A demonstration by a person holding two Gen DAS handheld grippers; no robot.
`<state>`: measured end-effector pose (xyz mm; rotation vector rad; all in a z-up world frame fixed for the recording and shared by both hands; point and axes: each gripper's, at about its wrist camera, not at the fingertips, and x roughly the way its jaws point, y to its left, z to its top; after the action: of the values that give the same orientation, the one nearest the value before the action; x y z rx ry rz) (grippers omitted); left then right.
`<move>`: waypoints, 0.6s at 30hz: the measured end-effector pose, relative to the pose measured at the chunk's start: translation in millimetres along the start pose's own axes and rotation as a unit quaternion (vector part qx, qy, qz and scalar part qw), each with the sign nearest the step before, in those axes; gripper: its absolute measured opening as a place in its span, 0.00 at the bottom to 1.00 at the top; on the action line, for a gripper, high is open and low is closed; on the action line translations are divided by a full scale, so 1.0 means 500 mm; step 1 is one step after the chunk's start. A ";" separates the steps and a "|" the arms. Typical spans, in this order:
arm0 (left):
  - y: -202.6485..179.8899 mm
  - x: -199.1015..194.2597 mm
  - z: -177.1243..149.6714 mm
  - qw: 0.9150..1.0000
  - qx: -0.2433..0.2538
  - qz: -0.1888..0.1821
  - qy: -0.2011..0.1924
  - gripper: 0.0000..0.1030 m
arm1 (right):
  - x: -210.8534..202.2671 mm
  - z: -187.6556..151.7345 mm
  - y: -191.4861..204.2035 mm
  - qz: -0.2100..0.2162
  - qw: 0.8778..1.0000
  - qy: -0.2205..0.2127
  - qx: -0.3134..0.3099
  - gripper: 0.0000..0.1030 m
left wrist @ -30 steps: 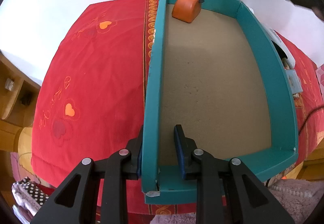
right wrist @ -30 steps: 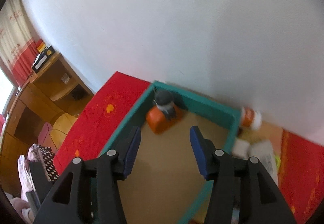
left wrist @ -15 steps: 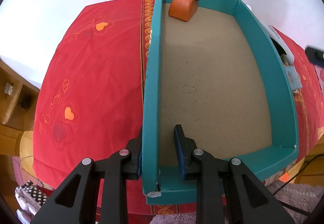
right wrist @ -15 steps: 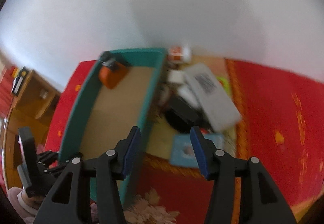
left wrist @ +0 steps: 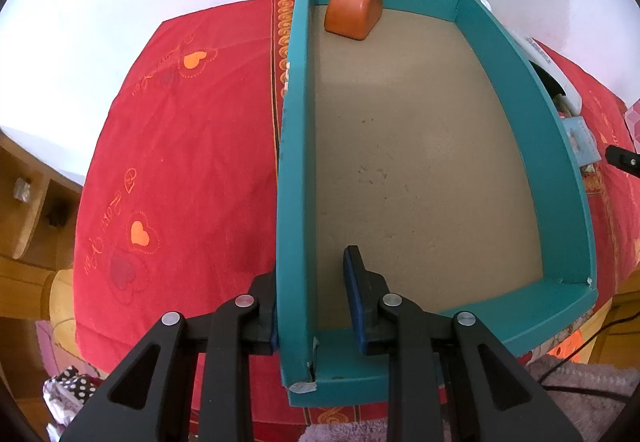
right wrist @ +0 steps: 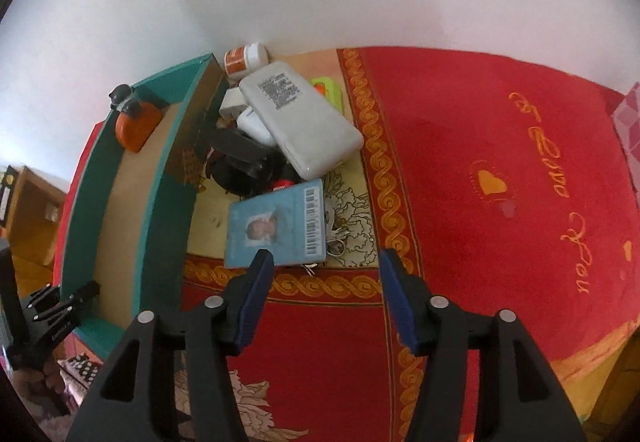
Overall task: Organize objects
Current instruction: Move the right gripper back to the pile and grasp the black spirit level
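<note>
The left gripper [left wrist: 316, 296] is clenched on the left wall of the teal cardboard box [left wrist: 294, 170], one pad outside, one inside. An orange rounded block with a dark knob [left wrist: 352, 12] sits at the box's far end, upper centre of the left view. The right gripper [right wrist: 326, 296] has just been widening its jaws, with nothing between them, above the red patterned cloth [right wrist: 480, 146]. Upper centre of the right view lies a clutter pile: a grey-white flat power bank [right wrist: 300, 126], a pale blue card with barcode [right wrist: 276, 228], an orange-labelled white bottle [right wrist: 244, 60].
</note>
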<state>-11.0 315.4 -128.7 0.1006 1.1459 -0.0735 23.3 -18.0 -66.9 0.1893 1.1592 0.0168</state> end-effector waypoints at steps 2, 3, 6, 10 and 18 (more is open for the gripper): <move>0.000 0.000 -0.001 1.000 -0.010 -0.001 0.002 0.26 | 0.010 0.004 -0.008 0.009 1.000 0.007 0.001 0.56; 0.000 0.001 0.000 1.000 -0.011 0.000 0.003 0.26 | 0.012 0.006 -0.010 0.016 1.000 0.009 0.000 0.56; -0.003 0.004 0.002 1.000 -0.006 0.004 0.002 0.26 | 0.014 0.018 -0.010 0.030 0.999 0.010 -0.025 0.56; -0.006 0.010 0.007 1.000 -0.014 0.007 0.006 0.26 | 0.016 0.036 0.006 0.029 0.996 0.004 -0.083 0.56; -0.011 0.017 0.012 1.000 -0.019 0.018 0.008 0.27 | 0.050 0.097 0.096 0.054 0.975 -0.010 -0.215 0.56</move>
<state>-2.5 309.0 -134.1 0.0879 1.1604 -0.0194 81.5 25.2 -63.2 -0.1324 1.0977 0.3588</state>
